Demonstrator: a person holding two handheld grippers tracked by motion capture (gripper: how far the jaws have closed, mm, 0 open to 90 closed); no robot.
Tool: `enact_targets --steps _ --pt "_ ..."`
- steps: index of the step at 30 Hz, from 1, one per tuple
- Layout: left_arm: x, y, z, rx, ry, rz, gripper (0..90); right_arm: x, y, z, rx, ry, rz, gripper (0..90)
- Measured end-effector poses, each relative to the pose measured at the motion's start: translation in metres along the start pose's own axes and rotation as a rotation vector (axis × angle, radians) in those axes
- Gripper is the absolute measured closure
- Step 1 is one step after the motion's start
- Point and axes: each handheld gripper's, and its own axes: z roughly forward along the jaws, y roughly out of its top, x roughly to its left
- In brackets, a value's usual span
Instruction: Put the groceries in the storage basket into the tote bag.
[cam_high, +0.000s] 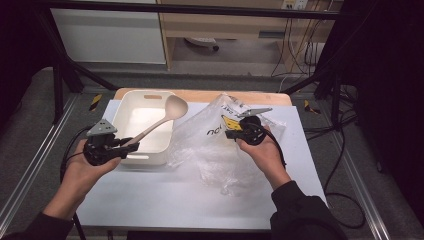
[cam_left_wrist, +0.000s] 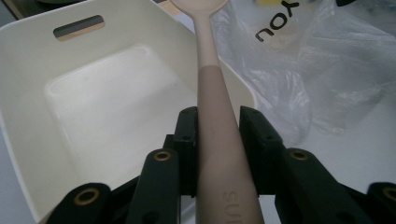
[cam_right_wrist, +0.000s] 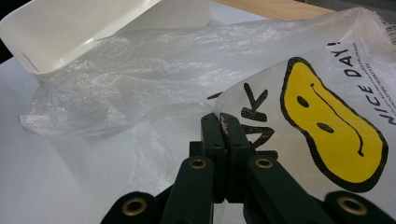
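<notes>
— Claws: what is held?
— By the left claw (cam_left_wrist: 218, 126) a spoon (cam_left_wrist: 212, 84) is clamped by its handle above the white tub (cam_left_wrist: 28, 70); by the right claw (cam_right_wrist: 223, 122), closed tight, the plastic bag (cam_right_wrist: 154, 84) is pinched.
— Surroundings?
— The bag is spread on the desk (cam_high: 150, 200), touching the tub.

Claw (cam_left_wrist: 218, 128): clamped on the spoon handle
Spoon (cam_left_wrist: 211, 93): pale, handle runs up over the tub's rim
Tub (cam_left_wrist: 42, 116): white, below left
Bag (cam_left_wrist: 308, 60): clear plastic, right, on the worktop (cam_left_wrist: 355, 154)

The high view looks forward and down over the table (cam_high: 165, 200). Each gripper view sits close behind its jaws; all three share the tub (cam_high: 131, 150) (cam_left_wrist: 28, 93) (cam_right_wrist: 70, 32) and bag (cam_high: 210, 150) (cam_left_wrist: 317, 70) (cam_right_wrist: 140, 79).
</notes>
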Motion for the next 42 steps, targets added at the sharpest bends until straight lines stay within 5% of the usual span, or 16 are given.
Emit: enact_targets --steps 26,42 --pt "-0.067 -0.037 -0.002 0.024 -0.149 0.090 68.9 0.001 0.001 0.002 0.012 -0.001 0.000 90.0" --pt "-0.080 -0.049 0.009 0.054 -0.183 0.092 68.9 0.001 0.000 0.004 0.016 -0.001 -0.007 90.0"
